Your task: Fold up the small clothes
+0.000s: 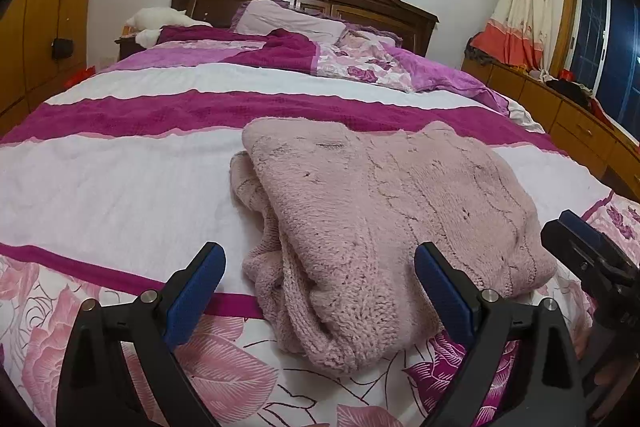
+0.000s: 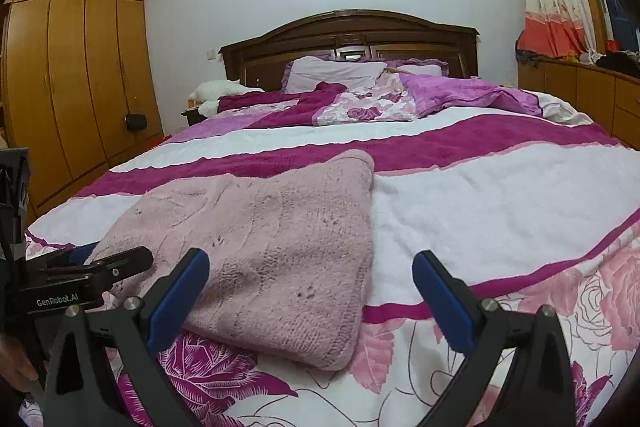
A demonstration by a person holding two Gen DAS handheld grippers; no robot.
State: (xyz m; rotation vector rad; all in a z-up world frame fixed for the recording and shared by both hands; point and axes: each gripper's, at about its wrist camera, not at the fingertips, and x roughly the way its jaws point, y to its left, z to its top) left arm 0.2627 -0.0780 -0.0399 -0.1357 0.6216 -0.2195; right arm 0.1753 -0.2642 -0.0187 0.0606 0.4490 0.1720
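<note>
Blue pads: both claws gape wide, empty.
Left gripper [image 1: 318,291]: straddles the near left corner of the pink knitted sweater [image 1: 384,219].
Right gripper [image 2: 310,291]: sits at its near right corner.
Sweater's place: folded, on the floral bedspread [image 1: 120,187] near the bed's foot.
Handling: soft, fluffy, light, floppy; likely sags.
Best hold: near hem corners, pinching all layers.

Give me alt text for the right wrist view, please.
A folded pink knit sweater lies on a floral pink-and-magenta bedspread, its near right corner between the open fingers of the right gripper, which grip nothing. The left gripper shows at the left edge; a headboard stands behind.
</note>
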